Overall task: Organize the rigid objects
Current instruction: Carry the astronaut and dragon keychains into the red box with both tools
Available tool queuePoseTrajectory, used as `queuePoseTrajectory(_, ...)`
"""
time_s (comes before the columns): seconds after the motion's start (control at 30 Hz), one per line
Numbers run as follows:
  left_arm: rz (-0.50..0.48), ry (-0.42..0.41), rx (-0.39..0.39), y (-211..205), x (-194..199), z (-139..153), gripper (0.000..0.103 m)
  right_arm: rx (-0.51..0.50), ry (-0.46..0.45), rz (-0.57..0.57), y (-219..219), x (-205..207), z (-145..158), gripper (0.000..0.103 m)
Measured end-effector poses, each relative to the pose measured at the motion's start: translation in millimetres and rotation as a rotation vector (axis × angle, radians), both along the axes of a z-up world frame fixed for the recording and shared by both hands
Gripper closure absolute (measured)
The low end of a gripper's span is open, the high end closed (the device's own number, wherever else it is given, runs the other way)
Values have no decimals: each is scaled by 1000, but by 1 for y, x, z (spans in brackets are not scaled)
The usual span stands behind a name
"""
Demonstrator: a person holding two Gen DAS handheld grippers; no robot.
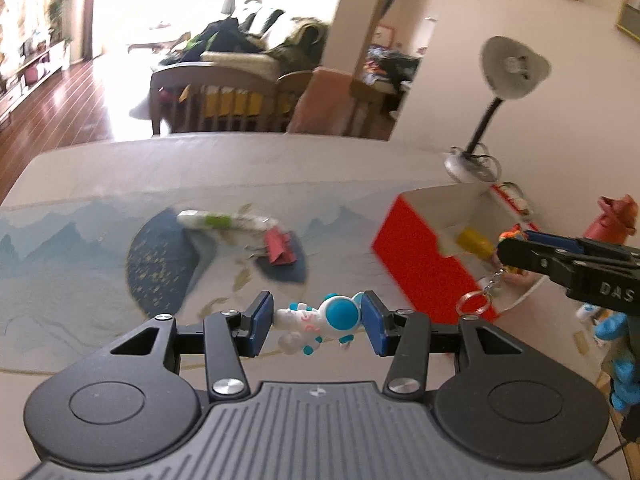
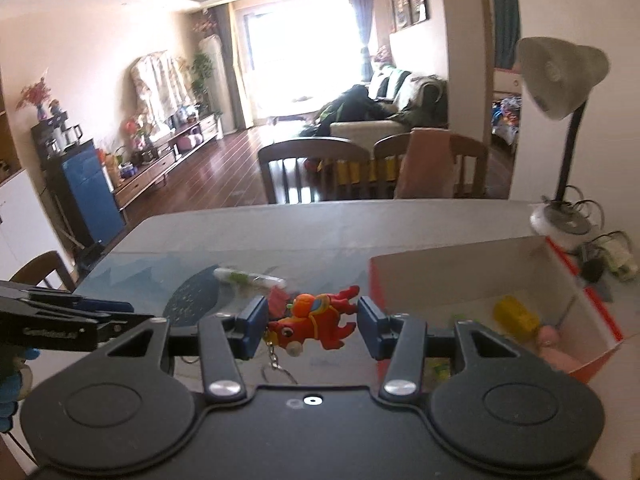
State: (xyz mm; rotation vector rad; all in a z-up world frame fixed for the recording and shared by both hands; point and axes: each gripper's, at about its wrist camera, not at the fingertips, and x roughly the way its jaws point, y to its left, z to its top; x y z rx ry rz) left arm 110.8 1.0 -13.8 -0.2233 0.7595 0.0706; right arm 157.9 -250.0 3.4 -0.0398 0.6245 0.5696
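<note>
Here your left hand-held gripper pinches the astronaut figure crosswise, lifted off the surface for carrying. Your right hand-held gripper clamps the red horse keychain, ring dangling, beside the red box, likely the collecting bin. Beyond, a tube and red clip await sorting.
</note>
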Motion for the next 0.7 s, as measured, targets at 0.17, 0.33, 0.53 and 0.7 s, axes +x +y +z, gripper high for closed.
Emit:
queuePoseTrajectory(0.17,-52,-15,12,-27,10,16,56,1,-12,-39,-28,14,7,55)
queuePoseTrajectory(0.33,-81,-14,31,-57,34,18,56,-12,-12,-44,-59,37,7,55)
queuePoseTrajectory(0.53,-89,-13,23,-96,76,13,56,-46,-14,-31,-96,65,1,55)
queuePoseTrajectory(0.7,-80,-6,22,-128,118,3,56,-72,6,-24,-122,93,-12,55)
